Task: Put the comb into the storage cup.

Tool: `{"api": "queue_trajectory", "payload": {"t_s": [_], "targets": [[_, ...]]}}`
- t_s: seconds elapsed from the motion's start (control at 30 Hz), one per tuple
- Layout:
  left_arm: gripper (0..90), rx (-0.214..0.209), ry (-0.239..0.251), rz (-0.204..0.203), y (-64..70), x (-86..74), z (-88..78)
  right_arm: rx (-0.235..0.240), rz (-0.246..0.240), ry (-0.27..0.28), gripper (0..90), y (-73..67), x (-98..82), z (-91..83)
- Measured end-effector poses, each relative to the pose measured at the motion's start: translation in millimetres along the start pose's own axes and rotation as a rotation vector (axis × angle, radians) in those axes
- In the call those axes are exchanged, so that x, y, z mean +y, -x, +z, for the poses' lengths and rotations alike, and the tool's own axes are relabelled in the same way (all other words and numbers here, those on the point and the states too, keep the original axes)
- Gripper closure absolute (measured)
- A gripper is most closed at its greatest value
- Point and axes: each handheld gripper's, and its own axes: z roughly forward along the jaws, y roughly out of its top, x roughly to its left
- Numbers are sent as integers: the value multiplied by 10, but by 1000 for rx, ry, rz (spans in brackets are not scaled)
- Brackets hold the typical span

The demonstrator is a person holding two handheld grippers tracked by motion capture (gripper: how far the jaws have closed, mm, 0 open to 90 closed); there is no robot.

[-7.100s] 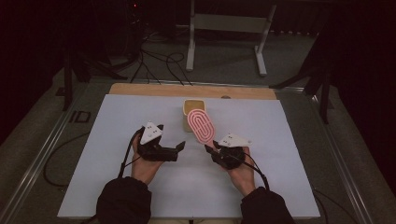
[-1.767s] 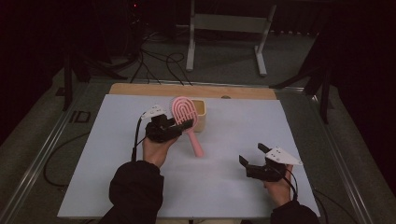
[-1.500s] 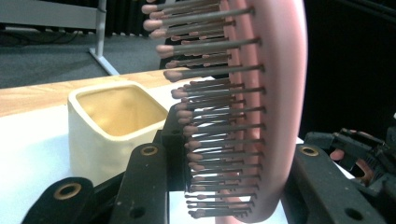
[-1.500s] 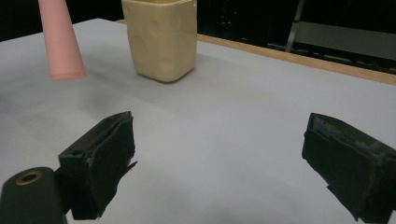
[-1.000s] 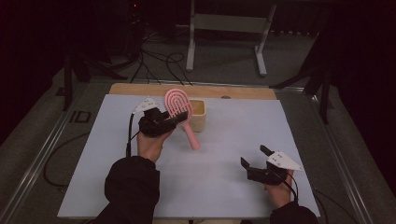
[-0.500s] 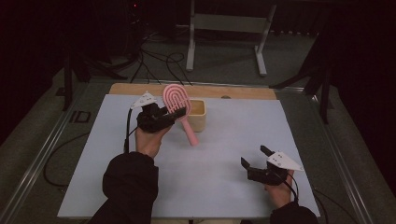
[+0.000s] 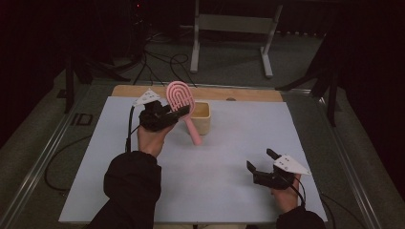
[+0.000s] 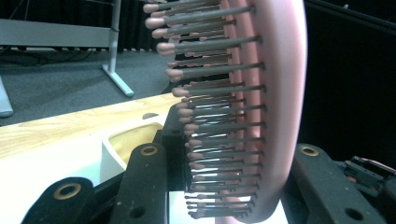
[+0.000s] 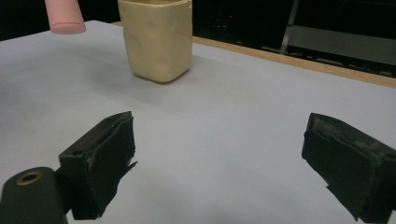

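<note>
Toward the far edge of the surface (image 7: pixel 229 157), left of its middle, I have my left hand-held gripper (image 7: pixel 177 113) clenched on the head of the pink hairbrush (image 7: pixel 181 98), lifted off the surface. Its handle slants down to the right in front of the cream cup (image 7: pixel 203 117), and the handle's tip hangs just beside the cup's near wall. From the left gripper view, the bristles (image 8: pixel 210 116) fill the gap between the jaws, and the cup's rim (image 8: pixel 126 135) sits right behind them, close enough to crowd the brush. My right hand-held gripper (image 7: pixel 260 162) rests near the right near corner, released, well apart from the cup, with bare surface between its jaws.
</note>
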Motion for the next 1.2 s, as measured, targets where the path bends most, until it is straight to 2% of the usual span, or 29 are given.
{"api": "queue_trajectory", "payload": {"t_s": [0.57,0.83,1.2], "targets": [[644,22,15,7,-61,92,1,-3,3,0,93,-1,-3,-1],[644,33,10,9,-88,114,16,-4,5,3,93,3,-2,-6],[644,57,-7,34,-116,175,33,-3,4,2,94,1,-1,-4]]}}
